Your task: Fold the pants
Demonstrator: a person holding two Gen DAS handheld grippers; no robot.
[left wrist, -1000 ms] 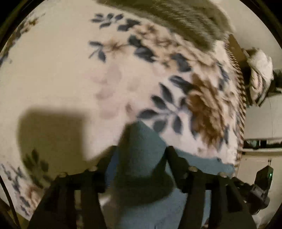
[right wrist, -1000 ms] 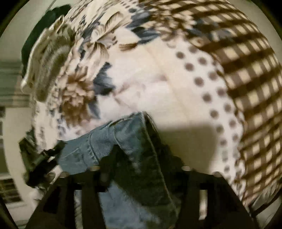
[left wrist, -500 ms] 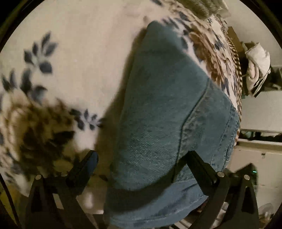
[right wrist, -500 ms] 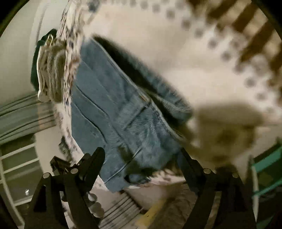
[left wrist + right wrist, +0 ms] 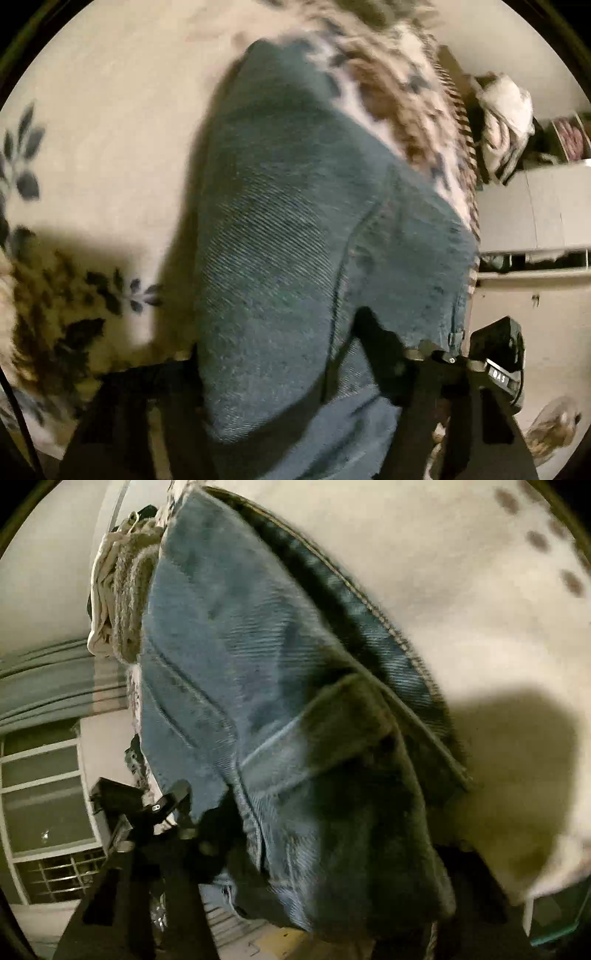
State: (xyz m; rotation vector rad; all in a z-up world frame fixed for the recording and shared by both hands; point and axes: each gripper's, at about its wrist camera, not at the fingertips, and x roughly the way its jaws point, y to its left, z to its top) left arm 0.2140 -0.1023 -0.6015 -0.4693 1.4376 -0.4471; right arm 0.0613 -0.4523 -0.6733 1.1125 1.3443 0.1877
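Across the near half of both views lies the pants (image 5: 295, 229), blue denim folded into a thick stack on a cream blanket (image 5: 110, 110) with dark leaf prints. Seen from the left wrist, the denim runs from the near edge away to a rounded far end, and its right edge reaches the blanket's edge, past which the surface drops off toward a pale cabinet (image 5: 535, 206). Bare blanket lies open to the left of the stack.

Left gripper (image 5: 280, 354) has its jaws closing with the denim fold between them; the right finger (image 5: 380, 343) lies against the cloth, while the left one is dark and blurred, so a firm clamp cannot be confirmed.

From the right wrist, the pants (image 5: 229, 657) show a stitched hem along their right side and a dark shaded fold nearer the camera. Open dotted blanket (image 5: 461, 590) spreads to the right. Only this view shows a striped knit bundle (image 5: 125, 590) at the far left edge of the surface and a curtain (image 5: 44, 686) beyond. Right gripper (image 5: 325, 853) is also closing around the denim, its fingers mostly lost in shadow, so whether it pinches is unclear.
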